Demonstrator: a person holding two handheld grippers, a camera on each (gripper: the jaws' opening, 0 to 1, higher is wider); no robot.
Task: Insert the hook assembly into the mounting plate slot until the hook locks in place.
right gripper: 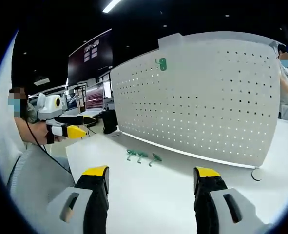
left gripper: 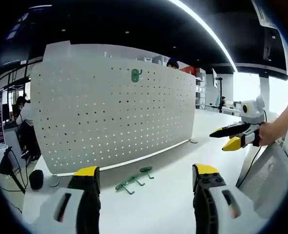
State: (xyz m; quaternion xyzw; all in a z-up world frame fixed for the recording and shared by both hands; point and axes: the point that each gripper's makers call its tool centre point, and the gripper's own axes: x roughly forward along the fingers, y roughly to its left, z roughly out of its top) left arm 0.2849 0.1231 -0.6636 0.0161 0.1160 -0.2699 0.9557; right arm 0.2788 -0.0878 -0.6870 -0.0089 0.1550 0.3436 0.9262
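Observation:
A white pegboard mounting plate [left gripper: 114, 112] [right gripper: 207, 97] stands upright on the white table. One green hook [left gripper: 136, 75] [right gripper: 161, 64] hangs near its top edge. Three loose green hooks [left gripper: 133, 179] [right gripper: 142, 156] lie on the table in front of the plate's foot. My left gripper [left gripper: 146, 173] is open above the table, short of the loose hooks, with nothing between its jaws; it also appears at the left of the right gripper view [right gripper: 80, 126]. My right gripper [right gripper: 151, 173] is open and holds nothing, hovering to the right, where the left gripper view catches it [left gripper: 230, 138].
The white table [left gripper: 163, 200] [right gripper: 153, 195] spreads under both grippers. A dark round object [left gripper: 35, 179] sits at the plate's left end. Monitors [right gripper: 92, 95] and desks stand behind. A person [right gripper: 285, 73] stands past the plate's far end.

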